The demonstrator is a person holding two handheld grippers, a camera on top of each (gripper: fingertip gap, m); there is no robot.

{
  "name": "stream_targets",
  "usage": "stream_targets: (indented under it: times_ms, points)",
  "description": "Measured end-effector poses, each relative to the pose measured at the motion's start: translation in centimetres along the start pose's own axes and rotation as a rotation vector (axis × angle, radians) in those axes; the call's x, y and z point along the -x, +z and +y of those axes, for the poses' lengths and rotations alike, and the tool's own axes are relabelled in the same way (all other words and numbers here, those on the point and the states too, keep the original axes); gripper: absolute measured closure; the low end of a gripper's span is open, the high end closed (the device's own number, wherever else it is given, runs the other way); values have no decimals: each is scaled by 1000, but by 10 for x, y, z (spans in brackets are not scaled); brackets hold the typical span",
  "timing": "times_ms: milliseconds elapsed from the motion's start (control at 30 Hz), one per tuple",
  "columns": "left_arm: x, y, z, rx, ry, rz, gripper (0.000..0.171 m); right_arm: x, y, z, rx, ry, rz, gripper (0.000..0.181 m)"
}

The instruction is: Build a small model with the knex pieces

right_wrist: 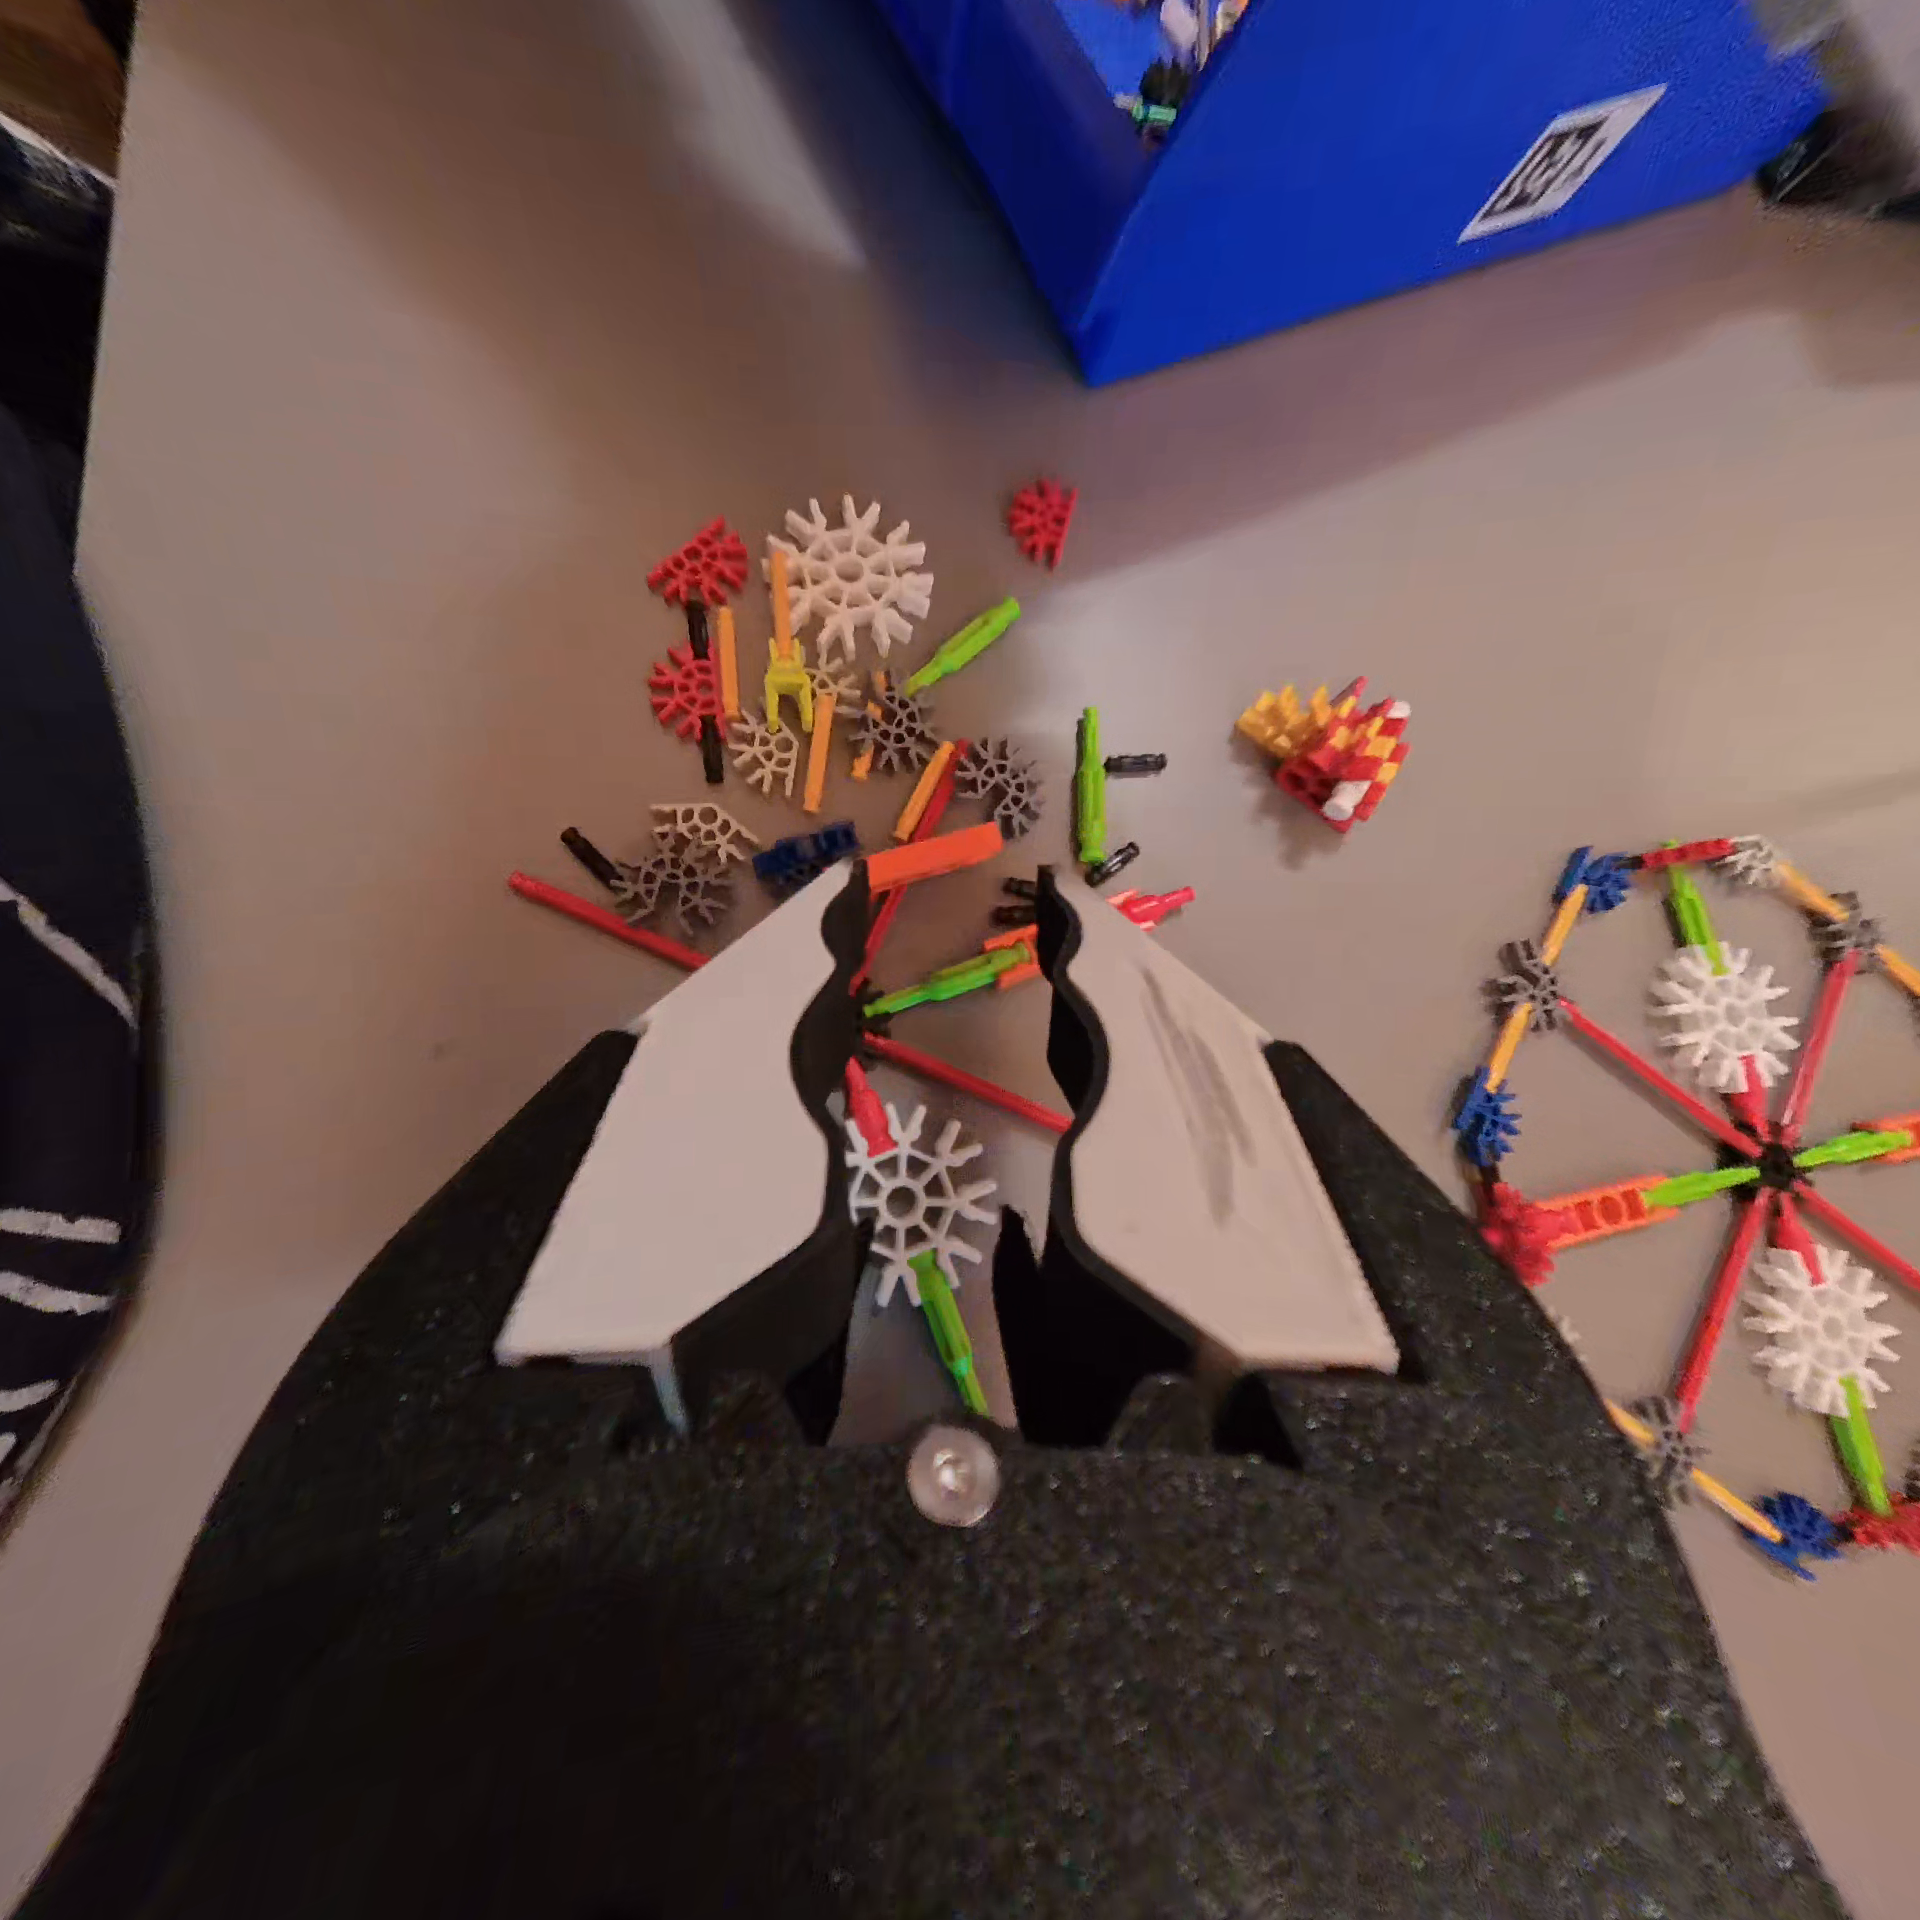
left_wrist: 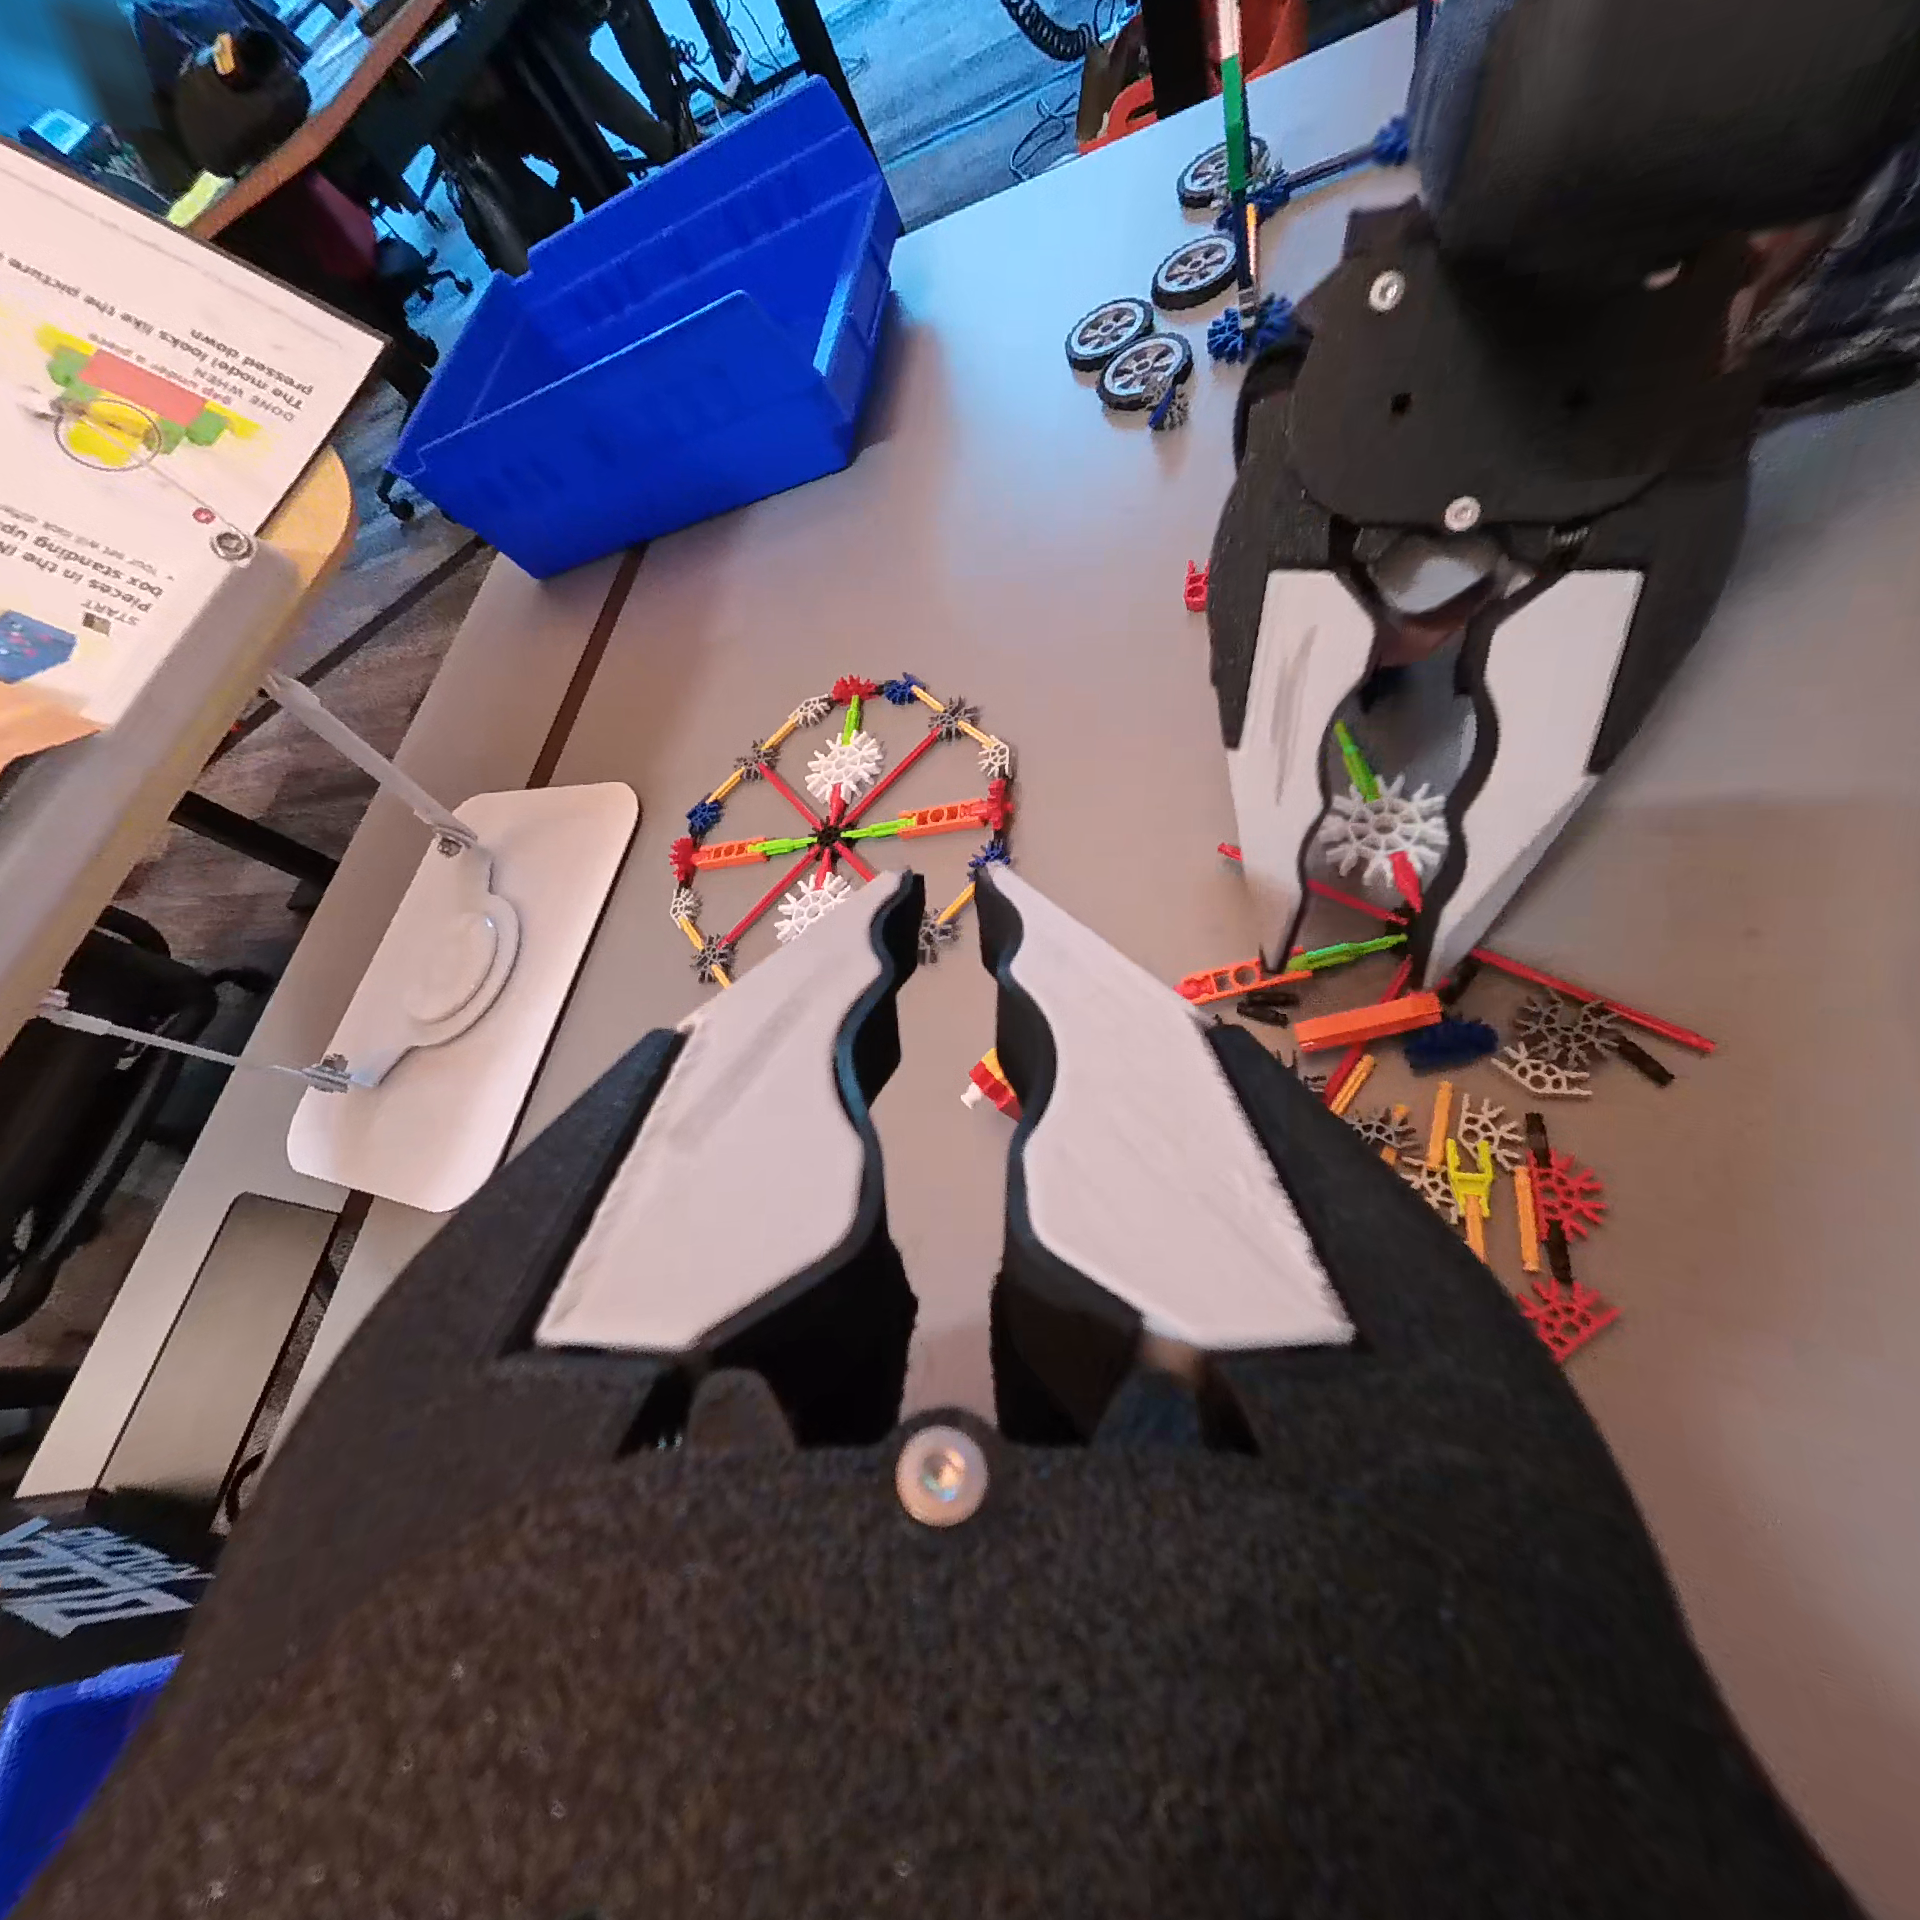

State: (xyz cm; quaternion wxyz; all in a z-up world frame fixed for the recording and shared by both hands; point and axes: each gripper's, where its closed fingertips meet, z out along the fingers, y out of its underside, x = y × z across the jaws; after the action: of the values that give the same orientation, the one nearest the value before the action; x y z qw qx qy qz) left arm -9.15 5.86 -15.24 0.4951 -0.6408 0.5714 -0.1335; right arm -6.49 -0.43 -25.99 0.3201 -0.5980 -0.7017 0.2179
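The left gripper (left_wrist: pixel 948 891) hangs above the grey table (left_wrist: pixel 1039 582), its jaws parted by a narrow gap and holding nothing. Its tips sit just over the near rim of a flat spoked wheel (left_wrist: pixel 842 831) built from coloured rods and connectors.

The right gripper (right_wrist: pixel 948 883) stands nearly upright over a pile of loose pieces (right_wrist: pixel 821 727), jaws parted somewhat wider. Between its fingers lies a part-built assembly: a white snowflake connector (right_wrist: pixel 914 1195) with green and red rods attached; whether the fingers touch it, I cannot tell.

A small red-and-yellow block cluster (right_wrist: pixel 1330 748) sits between pile and wheel. A blue bin (left_wrist: pixel 665 374) stands at the table's far edge, several small tyres (left_wrist: pixel 1143 353) beside it.
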Motion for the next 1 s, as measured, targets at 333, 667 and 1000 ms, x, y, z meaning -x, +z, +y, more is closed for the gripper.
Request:
stream_targets:
  times_ms: [333,667,1000]
  points:
    - [-9,5,4,16,10,25,161,9,15,-1,4,74,-68,145]
    - [-12,8,5,22,11,40,161,16,11,2,26,57,-136,139]
    - [-14,8,7,28,14,47,161,7,13,3,63,57,-117,147]
